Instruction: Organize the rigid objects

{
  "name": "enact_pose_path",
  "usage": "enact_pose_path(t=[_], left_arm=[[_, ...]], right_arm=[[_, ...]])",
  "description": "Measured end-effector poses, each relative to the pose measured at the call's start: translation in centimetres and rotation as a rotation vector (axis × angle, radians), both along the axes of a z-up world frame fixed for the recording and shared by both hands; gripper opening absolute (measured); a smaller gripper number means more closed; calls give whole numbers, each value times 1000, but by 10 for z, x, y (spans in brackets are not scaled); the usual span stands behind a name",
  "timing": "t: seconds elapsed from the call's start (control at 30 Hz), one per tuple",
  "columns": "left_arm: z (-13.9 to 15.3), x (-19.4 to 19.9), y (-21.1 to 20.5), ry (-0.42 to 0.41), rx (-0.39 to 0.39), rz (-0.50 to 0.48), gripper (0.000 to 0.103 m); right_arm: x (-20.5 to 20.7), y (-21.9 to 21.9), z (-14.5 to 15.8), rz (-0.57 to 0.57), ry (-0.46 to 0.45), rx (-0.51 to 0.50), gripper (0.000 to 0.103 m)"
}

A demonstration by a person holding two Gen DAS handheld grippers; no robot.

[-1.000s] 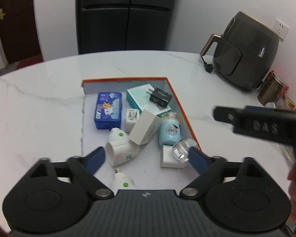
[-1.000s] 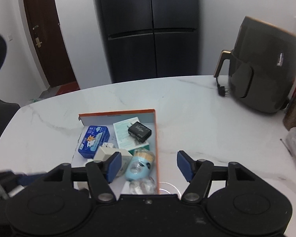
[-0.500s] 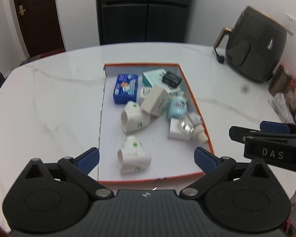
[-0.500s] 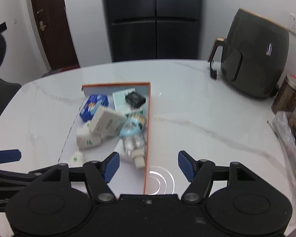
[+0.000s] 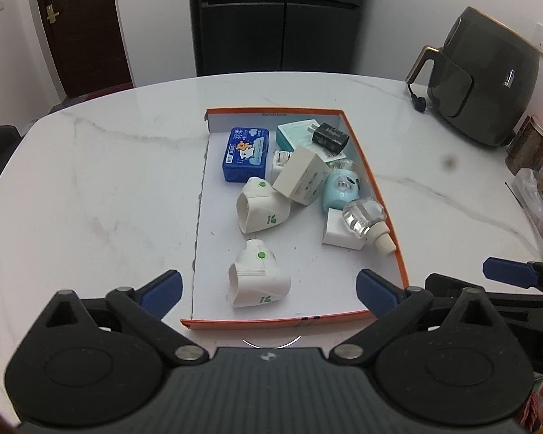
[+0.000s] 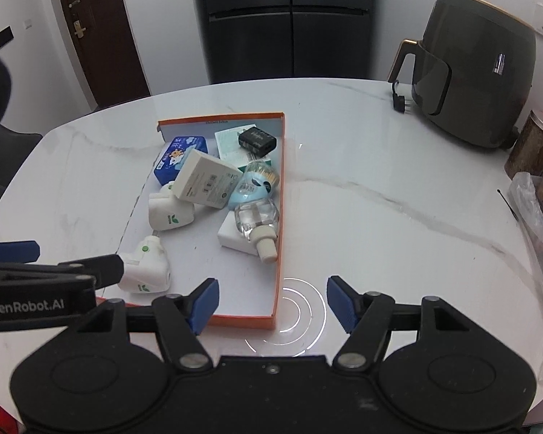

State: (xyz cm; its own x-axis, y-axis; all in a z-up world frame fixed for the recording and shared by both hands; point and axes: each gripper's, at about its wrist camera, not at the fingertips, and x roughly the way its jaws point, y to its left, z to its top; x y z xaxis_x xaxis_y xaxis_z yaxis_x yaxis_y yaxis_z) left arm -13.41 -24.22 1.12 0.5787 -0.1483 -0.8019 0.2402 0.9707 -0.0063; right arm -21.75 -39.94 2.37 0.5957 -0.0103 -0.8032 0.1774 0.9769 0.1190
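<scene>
An orange-rimmed shallow box (image 5: 378, 188) (image 6: 278, 238) lies on the white marble table. It holds two white plug-in devices (image 5: 258, 280) (image 5: 262, 206), a blue tin (image 5: 245, 153), a white carton (image 5: 300, 175), a black charger (image 5: 329, 137), a light blue bottle (image 5: 340, 188) and a clear bottle (image 5: 365, 217). My left gripper (image 5: 267, 287) is open and empty, hovering before the box's near edge. My right gripper (image 6: 273, 300) is open and empty, above the box's near right corner.
A dark air fryer (image 5: 484, 79) (image 6: 477, 72) stands at the back right. Jars and a plastic bag (image 6: 535, 166) crowd the table's right edge. A black fridge and a brown door are behind the table.
Both grippers have pulled back and up from the box, so the whole box now shows. A white plug-in device now lies alone near the box's front edge.
</scene>
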Motion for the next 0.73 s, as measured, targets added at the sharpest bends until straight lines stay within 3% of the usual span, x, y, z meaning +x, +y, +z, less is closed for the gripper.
enact_pose_path(t=[0.73], left_arm=[[-2,-5,-1,10,-5,2,103]], right_arm=[[-4,2,-3,-7,23,3,79]])
